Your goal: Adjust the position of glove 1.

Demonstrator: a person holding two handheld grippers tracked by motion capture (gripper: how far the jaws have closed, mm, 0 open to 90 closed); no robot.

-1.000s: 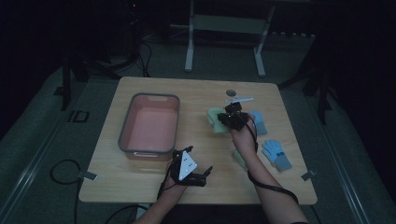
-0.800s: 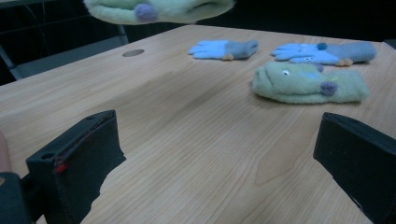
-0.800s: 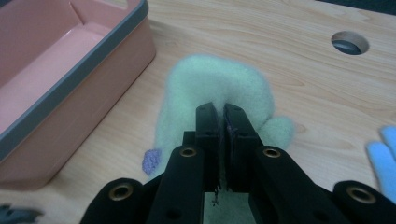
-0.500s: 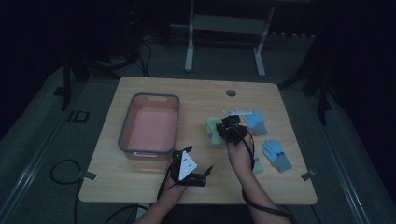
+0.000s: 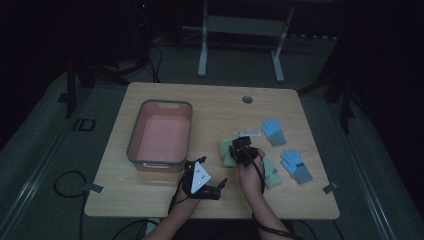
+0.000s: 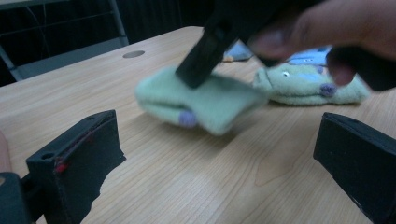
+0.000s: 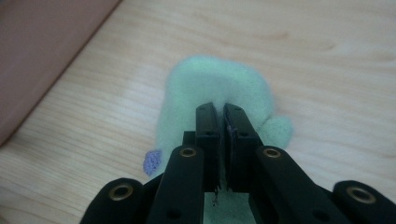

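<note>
**Thin pinch on the green mitten could slip**

I have the right gripper (image 7: 219, 116) with its fingers nearly closed, pinching a fold of the pale green mitten (image 7: 210, 88). In the high view the mitten (image 5: 227, 152) sits near the middle of the desk (image 5: 210, 105), to the right of the pink bin (image 5: 159, 132). From the left gripper view it looks partly lifted, one edge raised under the right gripper and the rest sagging toward the wood.

My main worry is the grip: only a narrow bit of soft fleece sits between the pads, so a quick swing toward the bin could pull it free and drop it short. The drooping end could also catch the bin's near wall and drag the mitten out of the pinch.

The left gripper (image 5: 202, 180) rests low near the front edge, fingers spread wide with nothing between them. If I carry the mitten back toward myself, it could snag on them.

The second green mitten (image 6: 310, 84) lies close behind, with two blue mittens (image 5: 273, 131) further right; a low pass could nudge it.
</note>
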